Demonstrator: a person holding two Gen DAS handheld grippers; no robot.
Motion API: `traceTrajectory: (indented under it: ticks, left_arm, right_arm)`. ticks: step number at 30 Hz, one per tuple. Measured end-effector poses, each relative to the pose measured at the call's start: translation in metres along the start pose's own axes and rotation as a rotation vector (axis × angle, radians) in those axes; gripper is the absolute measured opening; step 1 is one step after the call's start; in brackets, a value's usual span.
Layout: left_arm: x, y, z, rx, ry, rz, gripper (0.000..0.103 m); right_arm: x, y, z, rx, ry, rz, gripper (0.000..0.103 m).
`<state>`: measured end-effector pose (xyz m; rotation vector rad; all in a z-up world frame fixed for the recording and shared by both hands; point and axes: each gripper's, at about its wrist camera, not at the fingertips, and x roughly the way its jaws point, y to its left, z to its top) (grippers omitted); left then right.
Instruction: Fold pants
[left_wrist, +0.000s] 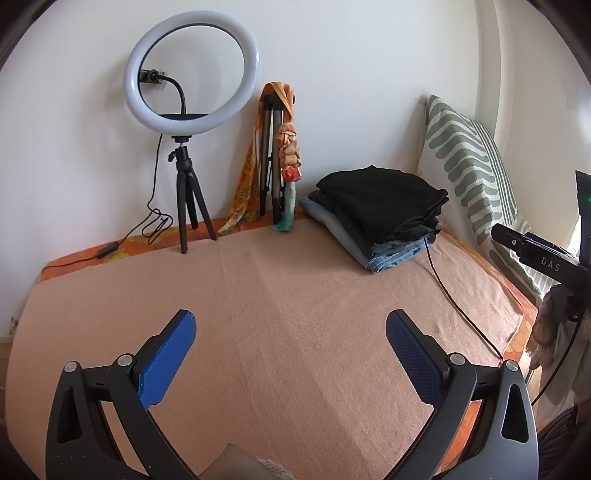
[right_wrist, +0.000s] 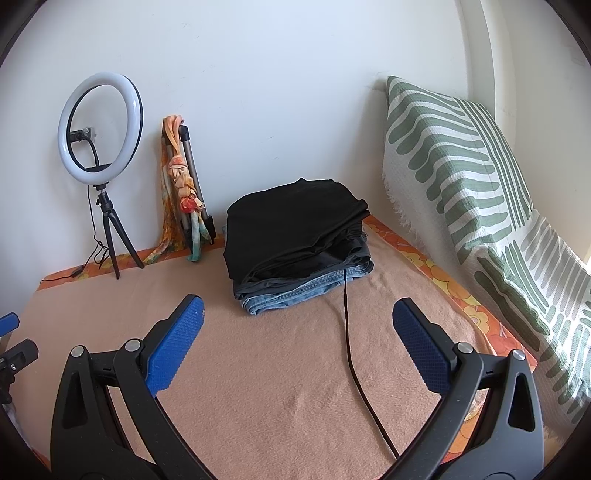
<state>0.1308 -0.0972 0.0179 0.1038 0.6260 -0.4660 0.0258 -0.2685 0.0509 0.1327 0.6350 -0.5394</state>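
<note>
A stack of folded pants (left_wrist: 380, 214) lies at the back right of the bed, black pairs on top of blue jeans; it also shows in the right wrist view (right_wrist: 295, 243). My left gripper (left_wrist: 290, 332) is open and empty, held above the peach blanket (left_wrist: 288, 295). My right gripper (right_wrist: 297, 321) is open and empty, just in front of the stack, apart from it. The right gripper's body shows at the right edge of the left wrist view (left_wrist: 543, 254). The left gripper's blue fingertip (right_wrist: 8, 320) shows at the left edge of the right wrist view.
A ring light on a tripod (left_wrist: 188, 88) and a folded tripod wrapped in an orange scarf (left_wrist: 277, 155) stand against the back wall. A black cable (right_wrist: 349, 332) runs from the stack toward the front. A green-striped pillow (right_wrist: 461, 177) lines the right side.
</note>
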Motion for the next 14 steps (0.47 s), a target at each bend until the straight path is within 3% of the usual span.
traceTrajectory:
  ticks: [14]
  left_arm:
    - [-0.0034,0.0027,-0.0014,-0.007,-0.012,-0.011,0.102]
  right_arm:
    - [0.0003,0.002,-0.0007,-0.002,0.002,0.002,0.103]
